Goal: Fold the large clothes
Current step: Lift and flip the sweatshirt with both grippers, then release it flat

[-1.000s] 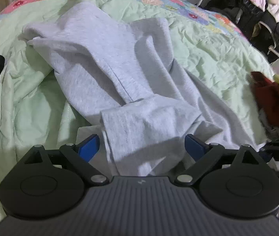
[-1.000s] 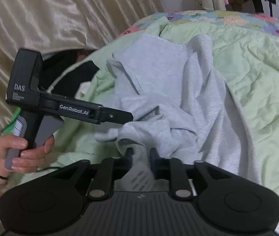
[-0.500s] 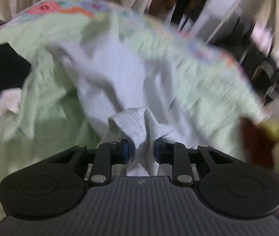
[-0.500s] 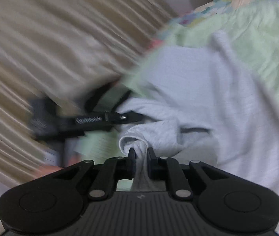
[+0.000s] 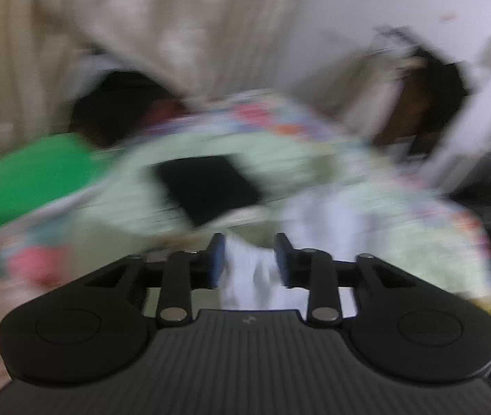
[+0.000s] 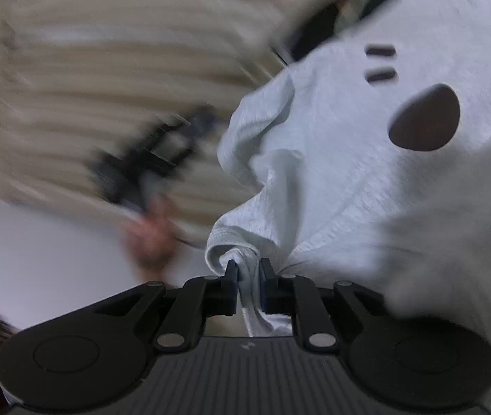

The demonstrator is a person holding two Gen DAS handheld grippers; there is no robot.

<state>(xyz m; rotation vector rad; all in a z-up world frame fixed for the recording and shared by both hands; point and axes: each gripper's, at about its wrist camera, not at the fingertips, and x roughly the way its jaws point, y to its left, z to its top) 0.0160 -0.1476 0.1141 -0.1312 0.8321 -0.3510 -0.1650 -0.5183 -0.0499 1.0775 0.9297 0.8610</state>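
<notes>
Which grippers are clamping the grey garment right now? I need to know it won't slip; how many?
2. The left gripper pinches a bunch of the garment low over the bed; the right gripper clamps a gathered edge, the cloth hanging past it.

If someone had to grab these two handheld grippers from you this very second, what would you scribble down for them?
Left gripper: shut on a bunch of the grey sweatshirt.
Right gripper: shut on a gathered edge of the same sweatshirt.
Where things are: the sweatshirt hangs up in the air between the two grippers, with its dark printed marks facing the right camera. The bed quilt lies below and ahead; the view is blurred by motion.
Done: both grips taken and the garment lifted.
Left: probably spread it flat on the quilt, then fold it. No fold shows yet.
</notes>
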